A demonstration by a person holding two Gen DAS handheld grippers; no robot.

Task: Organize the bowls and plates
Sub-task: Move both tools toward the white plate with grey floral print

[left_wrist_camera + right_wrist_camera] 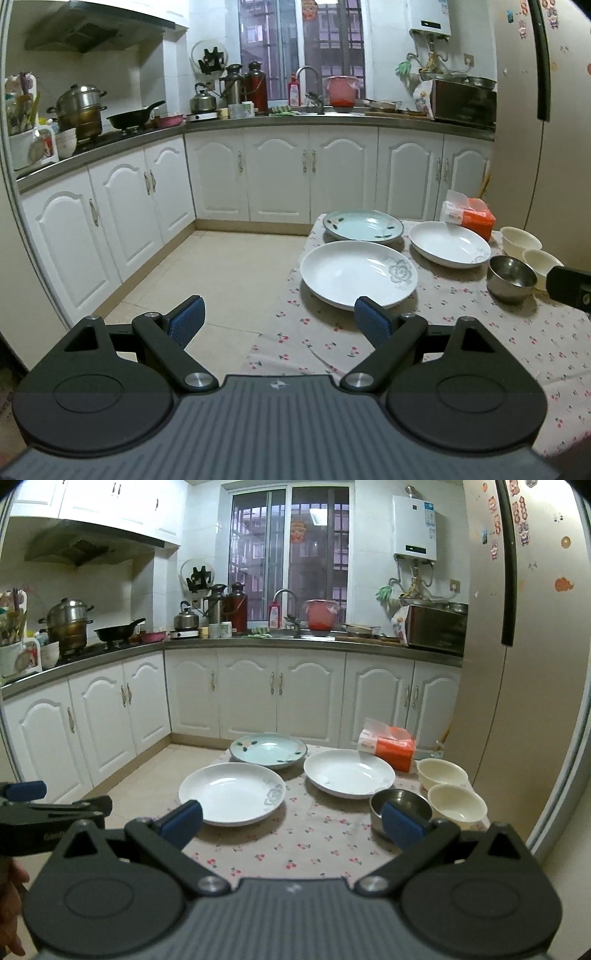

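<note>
On the table (295, 845) plates (232, 793) sit left and bowls (456, 805) right, all unstacked, so I'm holding both grippers, left (277, 320) and right (291, 821), near with jaws spread, gripping nothing.

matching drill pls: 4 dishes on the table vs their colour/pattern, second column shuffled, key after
Things:
1. far-left plate
2. near-left plate
3. metal bowl
4. far bowl by the fridge

Looks:
A. shiny steel
B. plain cream
C. pale teal, dark rim, painted flowers
D. white, grey flower on one side

Pairs: 1-C, 2-D, 3-A, 4-B
</note>
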